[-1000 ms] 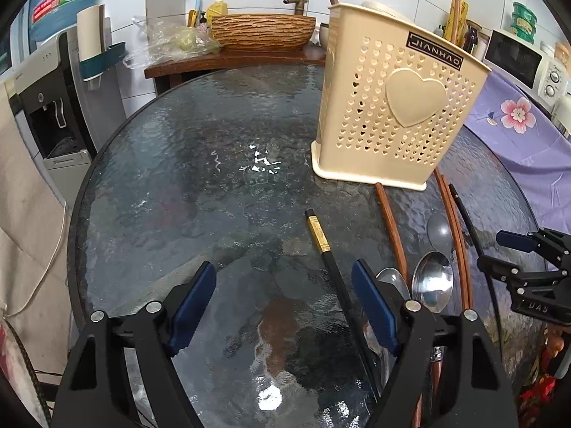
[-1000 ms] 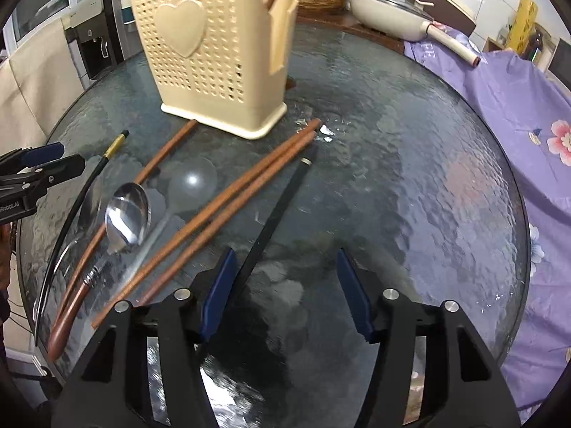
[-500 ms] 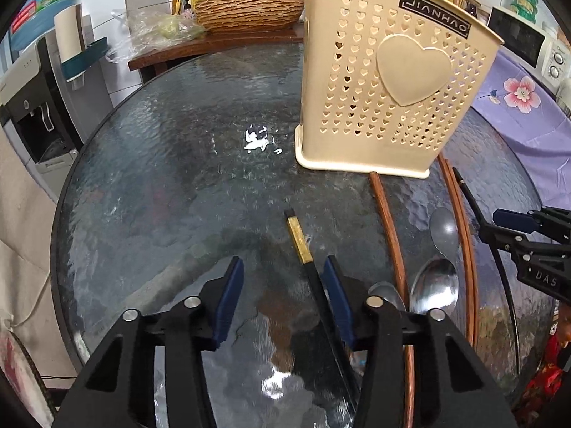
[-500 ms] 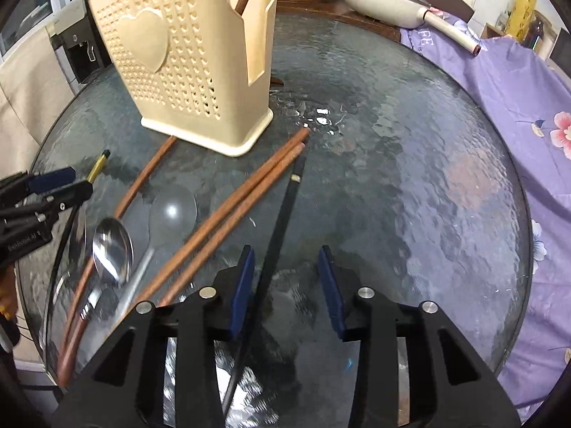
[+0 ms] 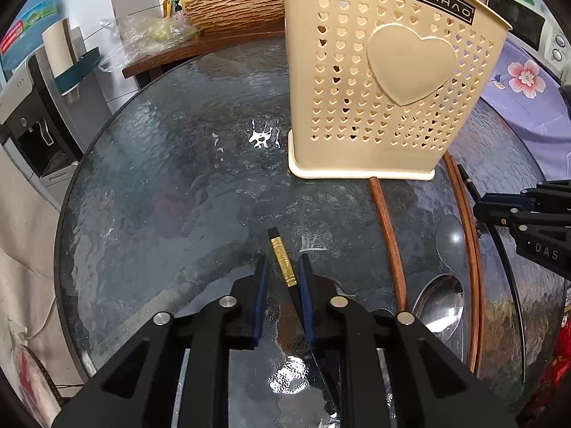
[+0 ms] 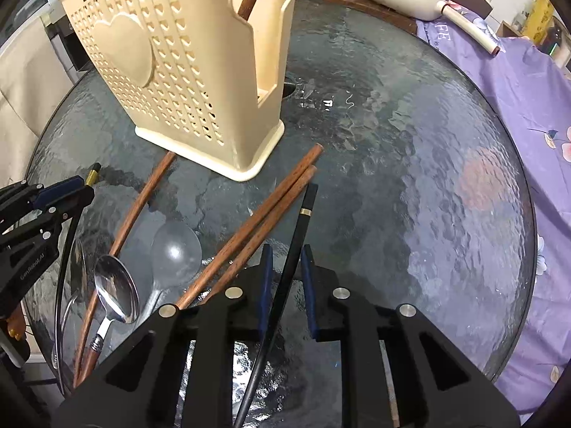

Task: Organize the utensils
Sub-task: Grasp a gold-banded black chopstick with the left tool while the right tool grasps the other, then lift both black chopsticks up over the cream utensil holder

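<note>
Two black chopsticks lie on the glass counter (image 5: 160, 185) in front of the cream utensil holder (image 5: 385, 82). The gold-banded chopstick (image 5: 282, 264) sits between the left claw (image 5: 283, 274) pads; the thin-ringed black chopstick (image 6: 298, 235) sits between those of the right claw (image 6: 286, 267). Both claws have just been closing and now look pinched on their sticks – though full pad contact is hard to confirm. Lift each stick level and slowly, clear of the brown chopsticks (image 6: 257, 228) and metal spoon (image 6: 117, 296) beside them – then tip upright over the holder.
</note>
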A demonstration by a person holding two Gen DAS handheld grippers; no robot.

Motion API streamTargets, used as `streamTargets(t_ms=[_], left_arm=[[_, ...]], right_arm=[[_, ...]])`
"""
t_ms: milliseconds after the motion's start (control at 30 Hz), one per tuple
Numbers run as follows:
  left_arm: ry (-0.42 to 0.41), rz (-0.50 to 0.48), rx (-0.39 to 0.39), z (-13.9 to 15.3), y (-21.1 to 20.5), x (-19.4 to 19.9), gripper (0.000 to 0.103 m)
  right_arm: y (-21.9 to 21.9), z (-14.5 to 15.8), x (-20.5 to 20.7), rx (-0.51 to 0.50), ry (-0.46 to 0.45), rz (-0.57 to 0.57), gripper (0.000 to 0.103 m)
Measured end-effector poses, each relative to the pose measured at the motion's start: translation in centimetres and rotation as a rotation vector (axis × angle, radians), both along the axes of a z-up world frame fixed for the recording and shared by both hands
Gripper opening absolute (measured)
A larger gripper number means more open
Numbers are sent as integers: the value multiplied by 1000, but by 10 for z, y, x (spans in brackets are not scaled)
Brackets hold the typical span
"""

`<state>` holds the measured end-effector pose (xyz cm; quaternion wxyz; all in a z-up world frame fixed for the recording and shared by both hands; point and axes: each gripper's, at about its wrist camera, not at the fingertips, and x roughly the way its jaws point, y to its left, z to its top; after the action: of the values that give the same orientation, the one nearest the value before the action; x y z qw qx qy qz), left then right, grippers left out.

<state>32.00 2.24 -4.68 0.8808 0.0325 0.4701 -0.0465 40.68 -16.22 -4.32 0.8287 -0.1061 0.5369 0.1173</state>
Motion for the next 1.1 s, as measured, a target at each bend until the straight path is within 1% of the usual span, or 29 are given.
streamTargets(t_ms=[100, 233, 400, 467, 667, 867, 1100], left_arm=[[2, -1, -1, 0, -1, 1, 12], [1, 2, -11, -1, -1, 1, 11], [-10, 19, -27, -1, 1, 0, 7], [-11, 23, -32, -1, 2, 1, 7], [-17, 30, -30, -1, 1, 3, 7], [-13, 40, -58, -1, 5, 6, 7], [-29, 52, -89, 6, 12, 6, 7]], right_arm=[[5, -1, 3, -14, -4, 8, 11], [14, -1, -5, -41, -20, 18, 10], [15, -1, -11, -37, -31, 12, 9], [17, -2, -16, -32, -39, 9, 8], [6, -2, -16, 14, -49, -17, 8], [-11, -1, -12, 98, -44, -45, 8], [-25, 9, -17, 178, -86, -69, 8]])
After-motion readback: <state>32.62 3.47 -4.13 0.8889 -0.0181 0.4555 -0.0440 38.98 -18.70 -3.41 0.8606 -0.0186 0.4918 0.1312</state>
